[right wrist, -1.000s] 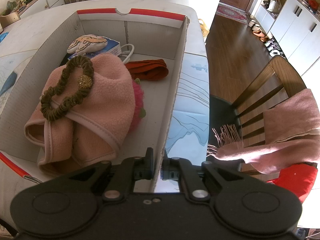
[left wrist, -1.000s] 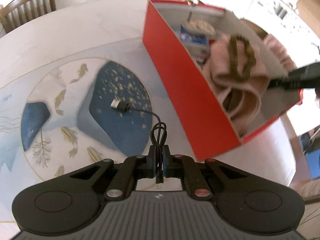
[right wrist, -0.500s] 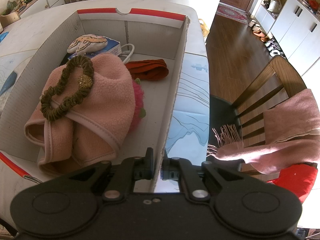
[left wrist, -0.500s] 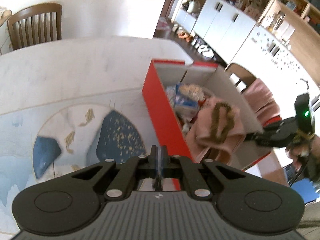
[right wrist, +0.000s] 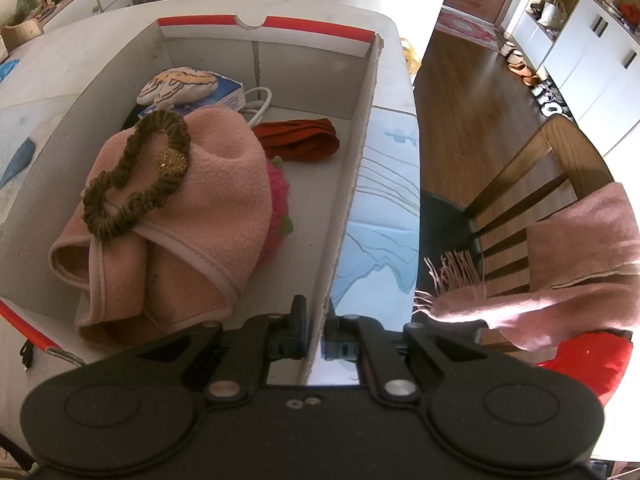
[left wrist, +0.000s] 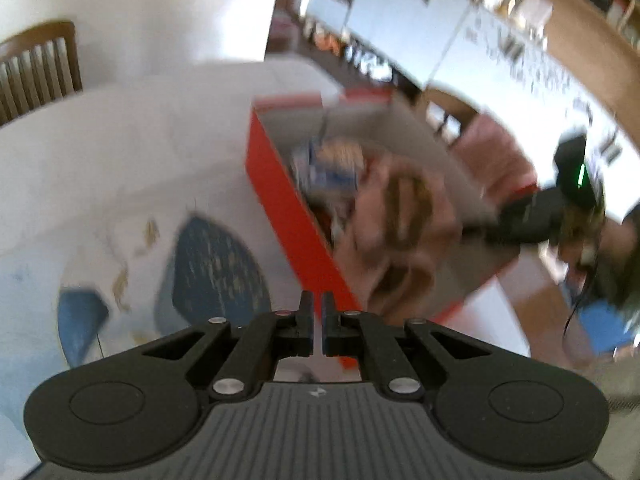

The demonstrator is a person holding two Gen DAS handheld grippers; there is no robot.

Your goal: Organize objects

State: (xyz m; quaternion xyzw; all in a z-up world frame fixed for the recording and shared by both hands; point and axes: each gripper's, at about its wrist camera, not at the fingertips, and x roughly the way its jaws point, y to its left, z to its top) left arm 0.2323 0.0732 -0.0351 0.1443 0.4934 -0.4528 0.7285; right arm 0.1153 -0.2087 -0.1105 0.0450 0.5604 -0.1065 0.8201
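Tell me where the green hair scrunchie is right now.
In the right wrist view, the scrunchie lies on top of the folded pink fleece, in the left part of the red box, near the striped pouch.

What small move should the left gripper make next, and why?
Probably carry the left gripper over the red wall of the box: it hangs outside over the table, while the right gripper pinches the box's opposite wall, steadying it. Blur hides any load.
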